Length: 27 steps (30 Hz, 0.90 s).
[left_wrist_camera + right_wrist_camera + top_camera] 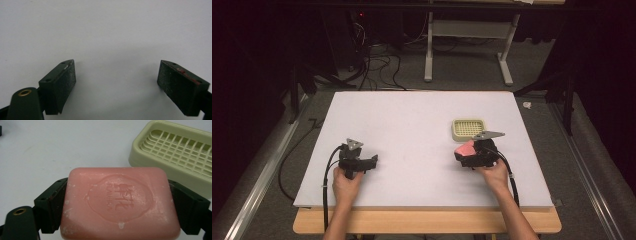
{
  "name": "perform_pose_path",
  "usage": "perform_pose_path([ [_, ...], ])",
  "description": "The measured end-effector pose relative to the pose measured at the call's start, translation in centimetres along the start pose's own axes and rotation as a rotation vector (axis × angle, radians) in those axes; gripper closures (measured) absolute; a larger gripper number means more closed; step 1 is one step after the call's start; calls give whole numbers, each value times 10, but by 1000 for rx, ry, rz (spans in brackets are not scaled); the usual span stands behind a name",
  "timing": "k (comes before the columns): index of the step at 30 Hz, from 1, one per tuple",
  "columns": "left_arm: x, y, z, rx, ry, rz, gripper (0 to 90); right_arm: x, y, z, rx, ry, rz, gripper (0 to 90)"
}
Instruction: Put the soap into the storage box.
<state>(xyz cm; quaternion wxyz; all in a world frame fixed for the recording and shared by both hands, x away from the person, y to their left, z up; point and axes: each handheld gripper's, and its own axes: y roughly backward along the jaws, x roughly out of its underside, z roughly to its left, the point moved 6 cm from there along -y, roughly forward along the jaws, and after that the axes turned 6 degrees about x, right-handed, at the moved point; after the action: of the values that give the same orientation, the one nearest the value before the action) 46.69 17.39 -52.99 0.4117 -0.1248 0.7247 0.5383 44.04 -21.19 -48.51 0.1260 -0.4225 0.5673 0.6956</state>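
Broadly, the white board (412,145) takes up most of the table, and both grippers sit near its front edge, well apart. The left gripper (371,161) rests low over bare board with its jaws spread wide and nothing between them. The right gripper (460,153) is clamped on the soap (120,202), one jaw on each short end, just in front of the dish (175,155).

The dish is a pale green tray with a slotted grid floor; it looks light and could slide if nudged.

The soap is a pink bar with rounded edges, probably firm and fairly dense, yet waxy and apt to slip, and soft enough to dent under a hard squeeze. Its flat ends, where the jaws now sit, look like the best hold.

An oval seal is pressed into its top, with raised characters and a line of small letters I cannot read.
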Motion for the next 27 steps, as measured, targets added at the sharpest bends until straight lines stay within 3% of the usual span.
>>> perform_pose_path([
  [21, 0, 0, 0, -1, 0, -1, 156, -21, -2, -24, 42, -65, -2, 137],
  [24, 0, 0, 0, -1, 0, 0, 156, -24, -3, -28, 40, -93, -2, 137],
  [27, 0, 0, 0, 0, 0, 0, 156, -25, -5, -33, 62, -101, 8, 137],
])
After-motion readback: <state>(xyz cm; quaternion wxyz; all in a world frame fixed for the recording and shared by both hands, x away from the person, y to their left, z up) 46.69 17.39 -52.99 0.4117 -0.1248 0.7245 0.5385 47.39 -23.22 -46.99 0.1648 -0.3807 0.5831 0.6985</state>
